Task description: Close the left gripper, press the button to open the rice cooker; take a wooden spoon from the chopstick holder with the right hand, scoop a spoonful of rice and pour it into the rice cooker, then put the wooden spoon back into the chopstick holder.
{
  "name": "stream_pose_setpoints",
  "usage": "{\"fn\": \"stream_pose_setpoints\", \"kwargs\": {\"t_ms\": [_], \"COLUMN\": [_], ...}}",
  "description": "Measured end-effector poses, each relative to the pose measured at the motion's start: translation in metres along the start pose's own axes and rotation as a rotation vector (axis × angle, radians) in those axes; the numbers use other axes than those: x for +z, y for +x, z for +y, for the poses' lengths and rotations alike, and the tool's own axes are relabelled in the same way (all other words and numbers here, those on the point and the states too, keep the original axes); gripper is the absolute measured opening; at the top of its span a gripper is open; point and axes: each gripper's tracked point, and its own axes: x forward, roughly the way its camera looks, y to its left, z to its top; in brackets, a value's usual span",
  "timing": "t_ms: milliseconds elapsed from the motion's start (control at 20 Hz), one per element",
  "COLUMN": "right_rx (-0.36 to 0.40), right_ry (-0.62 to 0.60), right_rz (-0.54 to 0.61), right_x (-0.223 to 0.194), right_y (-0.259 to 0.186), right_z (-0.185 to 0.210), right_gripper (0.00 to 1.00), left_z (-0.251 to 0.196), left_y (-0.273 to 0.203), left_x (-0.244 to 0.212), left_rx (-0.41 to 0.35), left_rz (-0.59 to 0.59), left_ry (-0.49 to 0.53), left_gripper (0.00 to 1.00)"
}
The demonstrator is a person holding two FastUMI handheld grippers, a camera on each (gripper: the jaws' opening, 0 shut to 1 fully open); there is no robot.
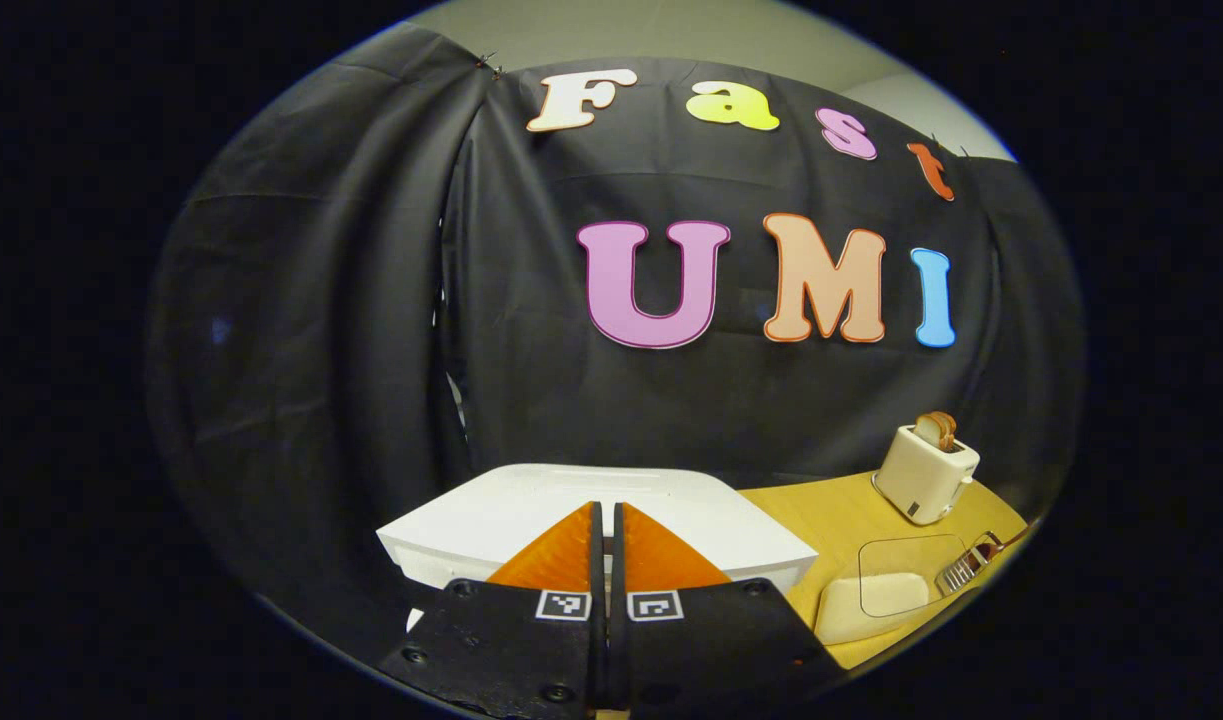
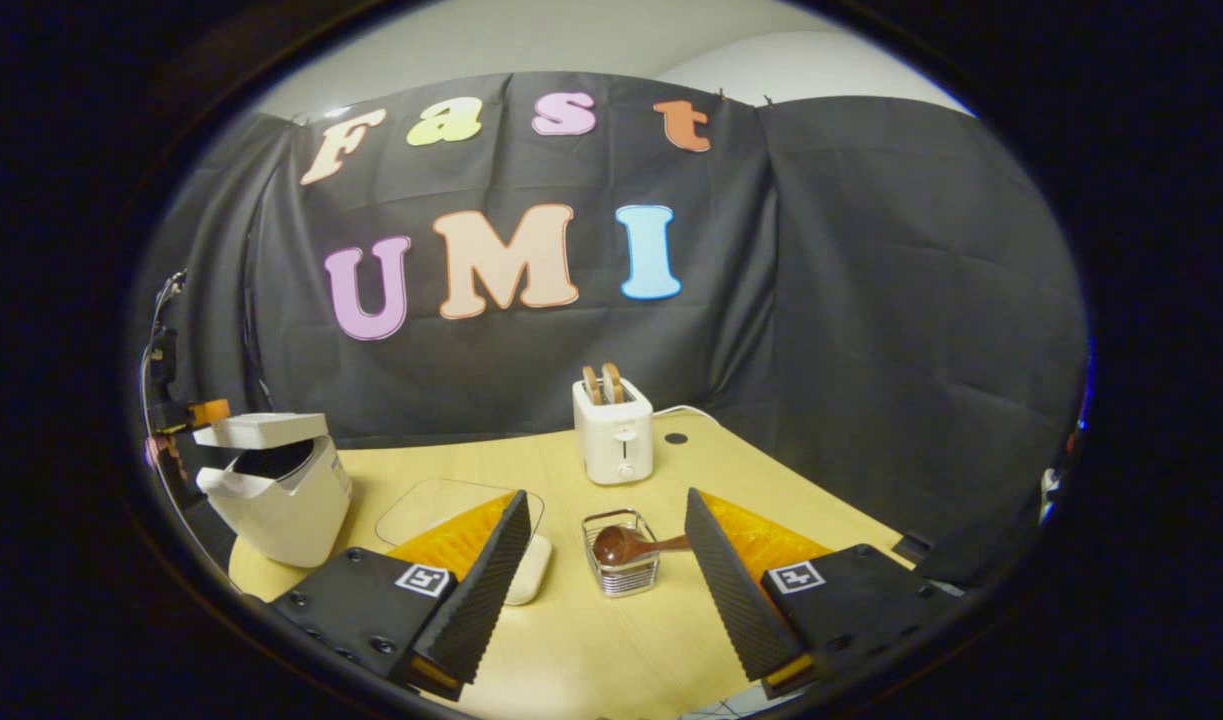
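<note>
In the left gripper view my left gripper (image 1: 606,508) is shut with nothing between its fingers, just above the white lid of the rice cooker (image 1: 671,510). In the right gripper view the rice cooker (image 2: 291,500) stands at the left with its lid (image 2: 261,430) lifted ajar, and the left gripper (image 2: 186,415) is behind it. My right gripper (image 2: 607,500) is open and empty. Between and beyond its fingers stands the wire chopstick holder (image 2: 623,578), holding the wooden spoon (image 2: 619,545), whose handle points right. The white rice container (image 2: 528,572) with a clear lid is partly hidden by a finger.
A white toaster (image 2: 614,432) with two slices of bread stands at the back of the wooden table (image 2: 591,640), also seen in the left gripper view as the toaster (image 1: 926,472). The rice container (image 1: 871,600) and chopstick holder (image 1: 963,570) lie right of the cooker.
</note>
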Motion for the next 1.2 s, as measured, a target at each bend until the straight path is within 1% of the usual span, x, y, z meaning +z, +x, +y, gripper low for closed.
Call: {"fn": "stream_pose_setpoints", "kwargs": {"t_ms": [150,350,400,700,750,800,850,950,1100,1200], "right_rx": [-0.01,-0.031,-0.036,-0.02,-0.016,-0.013,-0.009,0.01,0.039,0.069], "right_ry": [0.028,0.073,0.082,0.174,0.185,0.191,0.196,0.211,0.21,0.205], "right_rz": [0.019,0.052,0.06,0.098,0.1,0.103,0.108,0.125,0.123,0.113], "right_x": [-0.014,-0.039,-0.045,-0.08,-0.085,-0.09,-0.094,-0.105,-0.115,-0.121], "right_y": [0.009,0.022,0.026,0.052,0.058,0.063,0.069,0.08,0.097,0.109], "right_z": [-0.014,-0.034,-0.039,-0.051,-0.053,-0.055,-0.057,-0.06,-0.062,-0.059], "right_gripper": [0.99,0.98,0.99,0.99,0.98,0.98,0.98,0.99,0.98,0.99], "left_z": [-0.001,0.001,0.002,-0.002,-0.002,-0.003,-0.006,-0.011,-0.003,0.003], "left_y": [0.01,0.021,0.022,0.025,0.021,0.019,0.014,0.0,-0.019,-0.03], "left_x": [0.021,0.05,0.057,0.093,0.096,0.097,0.097,0.099,0.106,0.101], "left_rx": [0.008,0.032,0.037,0.06,0.069,0.071,0.067,0.06,0.097,0.133], "left_rz": [-0.036,-0.091,-0.106,-0.164,-0.168,-0.169,-0.164,-0.173,-0.215,-0.199], "left_ry": [0.018,0.013,0.012,-0.001,0.0,-0.003,-0.009,-0.03,-0.035,-0.026], "left_gripper": [0.0,0.0,0.0,0.0,0.02,0.07,0.18,0.5,0.98,0.97]}}
